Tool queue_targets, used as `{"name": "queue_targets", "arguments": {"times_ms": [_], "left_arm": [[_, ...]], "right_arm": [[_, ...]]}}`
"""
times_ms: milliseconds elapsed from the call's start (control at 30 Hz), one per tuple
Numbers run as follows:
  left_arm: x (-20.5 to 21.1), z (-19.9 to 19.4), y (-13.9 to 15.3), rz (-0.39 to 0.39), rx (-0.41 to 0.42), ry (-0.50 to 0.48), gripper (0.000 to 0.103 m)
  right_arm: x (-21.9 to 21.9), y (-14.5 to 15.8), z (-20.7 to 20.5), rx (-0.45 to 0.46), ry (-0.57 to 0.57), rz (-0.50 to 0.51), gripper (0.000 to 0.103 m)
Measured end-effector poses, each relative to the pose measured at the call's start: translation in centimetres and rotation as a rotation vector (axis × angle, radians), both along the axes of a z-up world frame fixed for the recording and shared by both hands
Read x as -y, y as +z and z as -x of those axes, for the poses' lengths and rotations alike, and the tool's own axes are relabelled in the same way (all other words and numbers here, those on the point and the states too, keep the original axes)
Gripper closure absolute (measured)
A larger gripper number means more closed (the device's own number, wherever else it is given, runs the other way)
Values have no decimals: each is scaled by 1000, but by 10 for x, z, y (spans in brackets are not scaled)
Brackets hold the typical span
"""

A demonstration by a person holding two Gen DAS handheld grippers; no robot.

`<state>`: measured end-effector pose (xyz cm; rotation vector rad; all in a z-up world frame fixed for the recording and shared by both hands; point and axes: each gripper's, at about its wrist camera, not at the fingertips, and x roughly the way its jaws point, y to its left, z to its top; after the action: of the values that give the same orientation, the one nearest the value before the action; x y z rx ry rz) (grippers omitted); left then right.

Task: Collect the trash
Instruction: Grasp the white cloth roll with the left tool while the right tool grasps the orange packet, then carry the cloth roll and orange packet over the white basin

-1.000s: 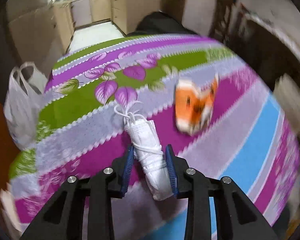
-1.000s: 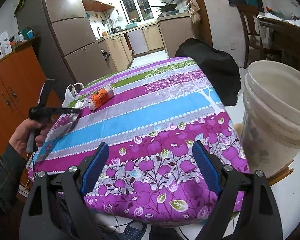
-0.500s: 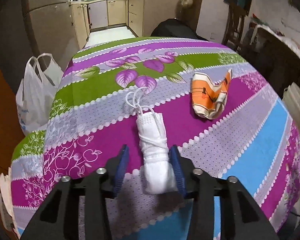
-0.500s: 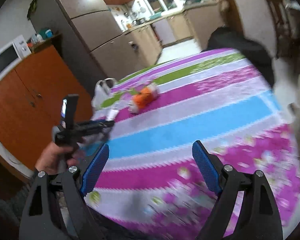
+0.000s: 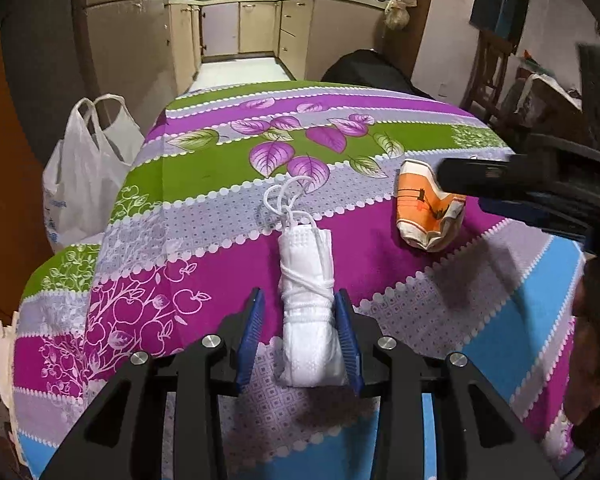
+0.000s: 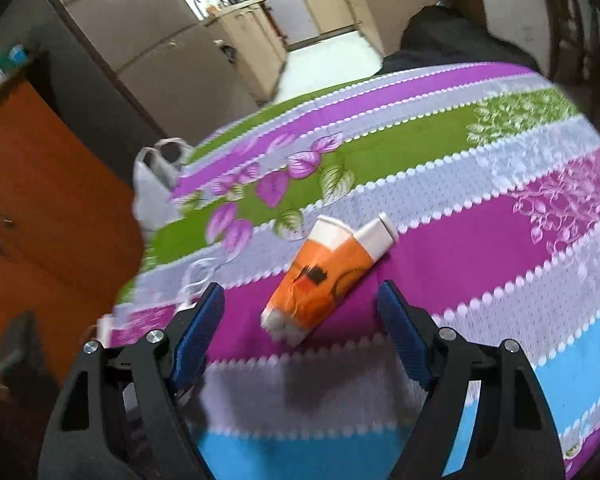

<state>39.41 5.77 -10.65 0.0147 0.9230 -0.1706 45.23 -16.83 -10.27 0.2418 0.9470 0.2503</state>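
Observation:
A rolled white face mask (image 5: 308, 300) tied with its own strings lies on the patterned tablecloth (image 5: 204, 172). My left gripper (image 5: 299, 330) straddles its near end, jaws a little wider than the roll, right pad touching it. A crushed orange and white paper cup (image 5: 424, 216) lies to the right. In the right wrist view the cup (image 6: 324, 276) lies on its side just beyond my open right gripper (image 6: 300, 312), between the lines of its fingers. The right gripper's body (image 5: 540, 188) enters the left wrist view above the cup.
A white plastic bag (image 5: 84, 168) hangs off the table's left edge, also in the right wrist view (image 6: 156, 184). An orange cabinet (image 6: 40, 208) stands at the left. A black bag (image 5: 368, 68) sits beyond the table's far end. Kitchen counters lie behind.
My right gripper swung left across the table and came up close to the orange cup. My left gripper stayed around the mask and opened slightly wider.

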Motion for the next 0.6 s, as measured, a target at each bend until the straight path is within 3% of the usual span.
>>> {"name": "queue_targets", "arguments": {"times_ms": [100, 167, 300, 367, 600], "left_arm": [[1, 2, -1, -4, 15, 16, 66], [1, 3, -1, -6, 20, 16, 66], [2, 4, -2, -18, 29, 17, 66], [4, 4, -2, -25, 31, 18, 66], [4, 5, -2, -17, 32, 19, 66]], "right_arm": [[-7, -7, 0, 9, 2, 69, 42], [-8, -12, 0, 11, 11, 92, 58], [-2, -14, 1, 32, 34, 107, 68], [0, -11, 6, 46, 48, 128, 88], [4, -3, 19, 77, 108, 170, 92]]}}
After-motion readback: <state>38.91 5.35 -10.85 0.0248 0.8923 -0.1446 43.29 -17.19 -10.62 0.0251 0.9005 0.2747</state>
